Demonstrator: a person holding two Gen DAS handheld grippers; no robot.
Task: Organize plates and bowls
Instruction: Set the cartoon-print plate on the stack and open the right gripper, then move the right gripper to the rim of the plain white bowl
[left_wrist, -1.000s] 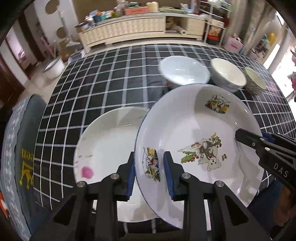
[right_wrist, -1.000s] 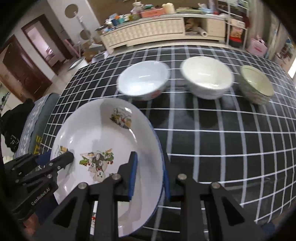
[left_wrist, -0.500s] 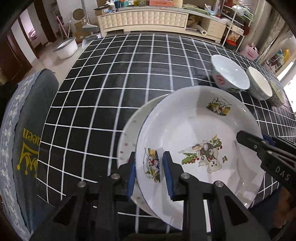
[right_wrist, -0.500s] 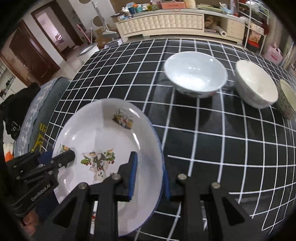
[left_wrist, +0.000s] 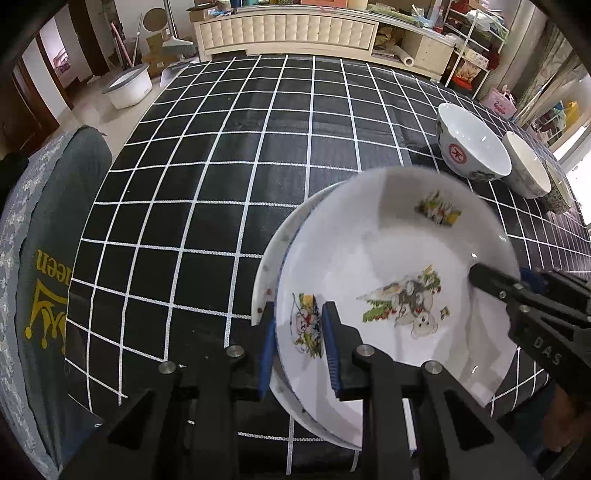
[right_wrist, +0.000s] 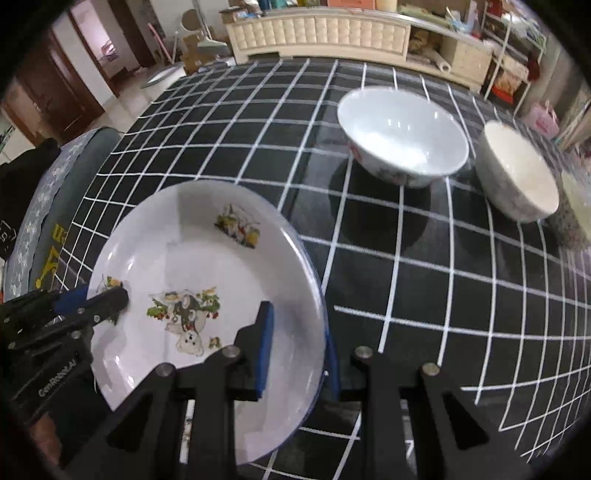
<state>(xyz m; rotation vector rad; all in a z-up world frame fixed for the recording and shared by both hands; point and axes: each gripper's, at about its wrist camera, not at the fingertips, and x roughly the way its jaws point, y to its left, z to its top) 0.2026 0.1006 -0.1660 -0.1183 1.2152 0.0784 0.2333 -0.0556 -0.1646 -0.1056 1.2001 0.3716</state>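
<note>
Carried leftward across the checked tablecloth (left_wrist: 229, 155), the cartoon plate (left_wrist: 399, 258) now covers nearly all of the plain white plate (left_wrist: 266, 273); a second ago that lower plate lay largely exposed to its left, and half a second ago a broad crescent still showed. Only a thin sliver of its rim remains visible on the left side. Whether the two plates are touching or the upper one is still held just above cannot be told from either view.

Both tools are clamped on the cartoon plate. The left gripper (left_wrist: 298, 343) pinches its near-left rim between narrow-set blue pads; the right gripper (right_wrist: 295, 343) grips the opposite edge in the same fashion.

Three bowls stand in a row well apart to the right: the white bowl with a red emblem (left_wrist: 472, 147), the cream bowl (left_wrist: 526, 166) just beside it, and the patterned bowl (left_wrist: 559, 195) at the edge, partly cut off.

Judgement: plate stacking is close to done; alignment looks good. Bowls appear untouched.
</note>
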